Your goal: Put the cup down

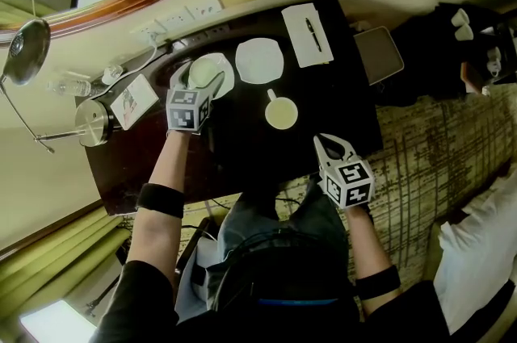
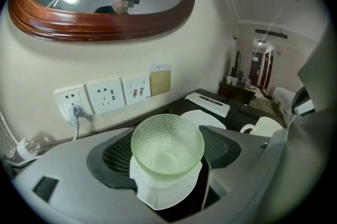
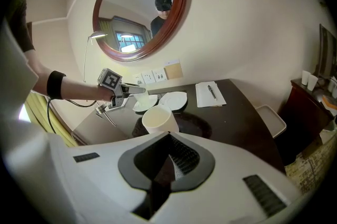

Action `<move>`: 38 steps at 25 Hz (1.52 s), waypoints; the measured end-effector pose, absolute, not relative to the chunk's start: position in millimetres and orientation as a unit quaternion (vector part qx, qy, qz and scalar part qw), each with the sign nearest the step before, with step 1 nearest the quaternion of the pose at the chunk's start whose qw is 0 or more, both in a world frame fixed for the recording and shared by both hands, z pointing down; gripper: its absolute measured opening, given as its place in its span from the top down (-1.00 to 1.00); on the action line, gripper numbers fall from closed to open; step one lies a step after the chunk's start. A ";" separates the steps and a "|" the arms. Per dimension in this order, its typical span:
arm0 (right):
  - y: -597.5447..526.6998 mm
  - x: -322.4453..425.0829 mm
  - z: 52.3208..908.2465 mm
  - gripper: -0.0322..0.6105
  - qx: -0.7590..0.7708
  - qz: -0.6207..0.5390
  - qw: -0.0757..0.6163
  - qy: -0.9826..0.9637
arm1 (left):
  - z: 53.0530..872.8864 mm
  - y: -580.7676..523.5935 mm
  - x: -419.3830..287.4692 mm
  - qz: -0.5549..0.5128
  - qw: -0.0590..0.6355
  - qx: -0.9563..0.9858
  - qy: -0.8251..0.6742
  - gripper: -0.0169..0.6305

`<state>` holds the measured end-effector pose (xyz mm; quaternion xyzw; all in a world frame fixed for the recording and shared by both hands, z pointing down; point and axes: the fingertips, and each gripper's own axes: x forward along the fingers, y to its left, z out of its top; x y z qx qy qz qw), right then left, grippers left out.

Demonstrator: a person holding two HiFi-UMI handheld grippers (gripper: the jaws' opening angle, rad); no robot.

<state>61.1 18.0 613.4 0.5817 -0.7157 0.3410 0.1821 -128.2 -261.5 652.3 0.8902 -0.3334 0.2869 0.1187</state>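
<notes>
your left hand-held gripper (image 1: 200, 79) closed on the glass cup (image 2: 167, 145), pads against its sides, cup upright on the white saucer (image 2: 163, 194) on the dark counter (image 1: 242, 148), your right hand-held gripper (image 1: 333, 144) shut and empty near the front edge, white mug (image 1: 281, 114) between them

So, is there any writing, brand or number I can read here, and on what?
Nothing here reads as words.
Leaflet: print too small to read.
Notepad: no print legible.
Tan wall plate: no print shows.
Cubes on the left gripper and right gripper: square patterns, no letters.
</notes>
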 end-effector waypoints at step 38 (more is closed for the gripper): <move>5.7 72.4 587.2 0.89 0.488 0.317 0.222 -0.782 | 640.0 -104.0 -115.7 0.281 0.177 0.870 -0.364 -0.23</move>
